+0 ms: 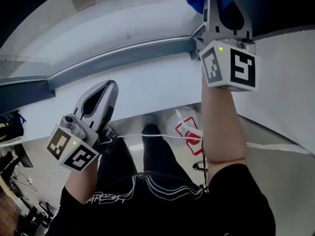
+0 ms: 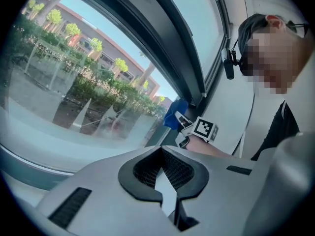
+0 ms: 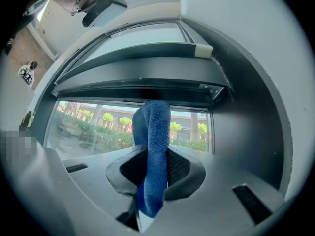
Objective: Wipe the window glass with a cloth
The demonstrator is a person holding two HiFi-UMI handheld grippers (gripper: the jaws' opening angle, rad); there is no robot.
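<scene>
I am holding the left gripper (image 1: pixel 109 87) low by my body, over the white sill (image 1: pixel 152 85), its jaws drawn in to a narrow slit with nothing between them. Further out, I am reaching the right gripper (image 1: pixel 212 1) up to the dark window frame (image 1: pixel 123 53), its jaws clamping a blue cloth (image 3: pixel 155 146) that is standing up out of them. The cloth is sitting at the corner of the window glass (image 3: pixel 93 127), against the frame. Beyond the pane, trees (image 2: pixel 74 31) and a building are showing.
</scene>
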